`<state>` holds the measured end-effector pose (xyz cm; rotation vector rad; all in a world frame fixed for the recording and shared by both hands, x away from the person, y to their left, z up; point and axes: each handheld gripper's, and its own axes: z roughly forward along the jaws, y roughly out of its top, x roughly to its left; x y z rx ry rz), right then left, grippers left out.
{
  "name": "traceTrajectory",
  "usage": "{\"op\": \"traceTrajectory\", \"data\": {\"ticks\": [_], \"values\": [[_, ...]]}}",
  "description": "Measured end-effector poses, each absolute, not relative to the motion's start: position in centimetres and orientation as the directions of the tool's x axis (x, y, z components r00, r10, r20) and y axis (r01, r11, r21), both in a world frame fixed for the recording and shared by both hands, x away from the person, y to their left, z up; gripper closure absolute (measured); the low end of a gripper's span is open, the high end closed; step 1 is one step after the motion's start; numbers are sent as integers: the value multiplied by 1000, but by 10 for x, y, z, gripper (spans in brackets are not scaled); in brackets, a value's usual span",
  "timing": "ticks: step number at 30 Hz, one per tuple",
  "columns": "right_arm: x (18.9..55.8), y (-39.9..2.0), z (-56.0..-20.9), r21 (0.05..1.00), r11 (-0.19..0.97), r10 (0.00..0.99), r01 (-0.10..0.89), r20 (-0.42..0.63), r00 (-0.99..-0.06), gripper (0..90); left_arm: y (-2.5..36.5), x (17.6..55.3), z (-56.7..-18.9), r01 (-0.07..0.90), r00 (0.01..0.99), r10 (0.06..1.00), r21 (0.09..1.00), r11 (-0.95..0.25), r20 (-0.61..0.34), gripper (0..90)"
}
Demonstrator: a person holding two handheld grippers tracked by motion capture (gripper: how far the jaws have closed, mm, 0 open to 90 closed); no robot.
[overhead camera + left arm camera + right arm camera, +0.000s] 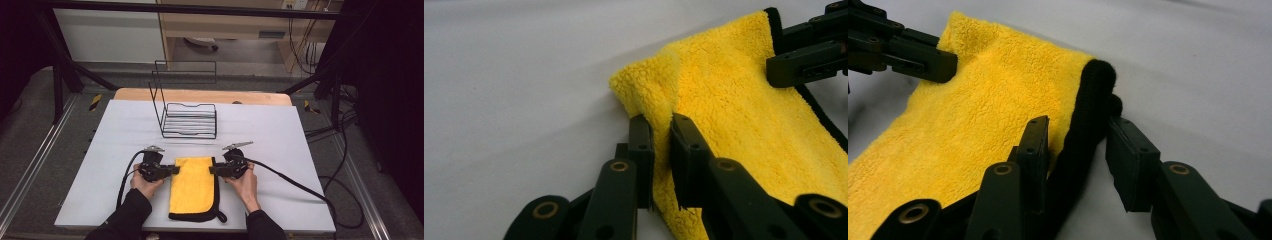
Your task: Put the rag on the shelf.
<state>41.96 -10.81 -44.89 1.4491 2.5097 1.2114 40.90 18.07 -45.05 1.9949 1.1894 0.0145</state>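
A white worktop (280, 145) stands in a dim room with grey floor, and a black wire rack (187, 112) rests at its far middle. The yellow cloth (192, 187) with black edging lies folded at the near middle, between the two hands.

In the high view the claw tips are too small to read. The left gripper view shows the left claw (661, 137) narrow, pinching a raised fold of the cloth's left edge. The right gripper view shows the right claw (1078, 145) half wide around the black right edge; one pad (1035, 145) touches the cloth, the other stands clear of it. The cloth's near end is cut off in both gripper views.
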Motion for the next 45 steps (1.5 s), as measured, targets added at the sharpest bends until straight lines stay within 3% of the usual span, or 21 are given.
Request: {"op": "traceTrajectory", "data": {"ticks": [7, 10, 26, 45], "values": [[419, -106, -452, 595, 243, 724, 766, 414, -551, 789, 181, 409, -451, 735, 560, 743, 633, -242, -366, 788], [420, -107, -450, 601, 245, 719, 761, 414, -558, 813, 181, 409, -450, 736, 557, 743, 635, -235, -371, 806], [405, -116, -418, 705, 202, 675, 680, 403, -618, 825, 185, 391, -414, 622, 627, 708, 756, -205, -324, 820], [385, -121, -376, 810, 185, 670, 556, 310, -675, 827, 184, 376, -377, 512, 679, 681, 841, -172, -275, 821]]}}
